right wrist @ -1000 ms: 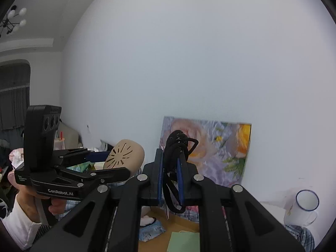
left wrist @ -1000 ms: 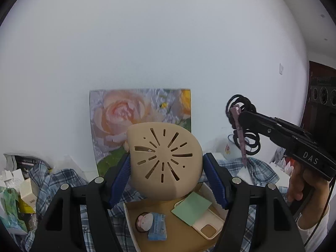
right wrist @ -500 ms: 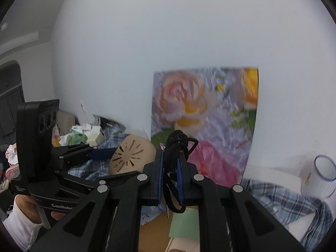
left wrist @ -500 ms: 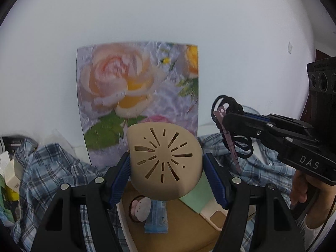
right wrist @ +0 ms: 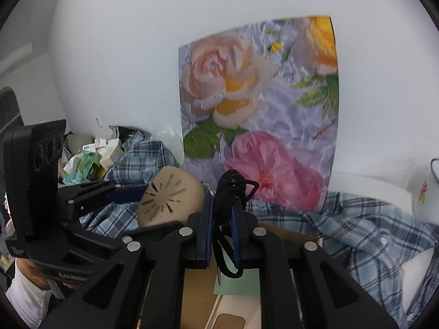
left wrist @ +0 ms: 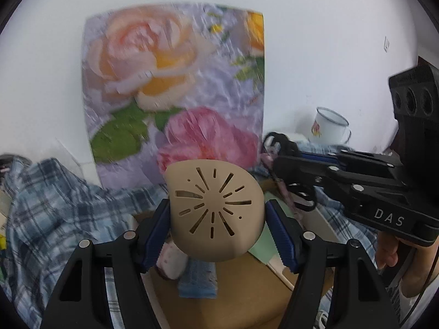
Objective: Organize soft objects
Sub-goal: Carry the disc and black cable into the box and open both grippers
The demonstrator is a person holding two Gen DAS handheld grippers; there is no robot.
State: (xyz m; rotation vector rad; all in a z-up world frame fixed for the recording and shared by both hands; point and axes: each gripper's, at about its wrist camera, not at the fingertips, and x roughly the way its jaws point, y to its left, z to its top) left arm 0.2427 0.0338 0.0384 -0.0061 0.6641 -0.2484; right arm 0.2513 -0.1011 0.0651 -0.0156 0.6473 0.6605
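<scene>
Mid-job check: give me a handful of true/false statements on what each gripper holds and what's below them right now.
1. The left gripper is clamped on the beige slotted pad. True.
2. The right gripper is empty. False: it is shut on black hair ties.
3. A cardboard box sits below the grippers. True.
4. The box holds nothing. False: a green card and a blue packet lie inside.
5. The enamel mug stands inside the box. False: it stands outside, near the wall.
</scene>
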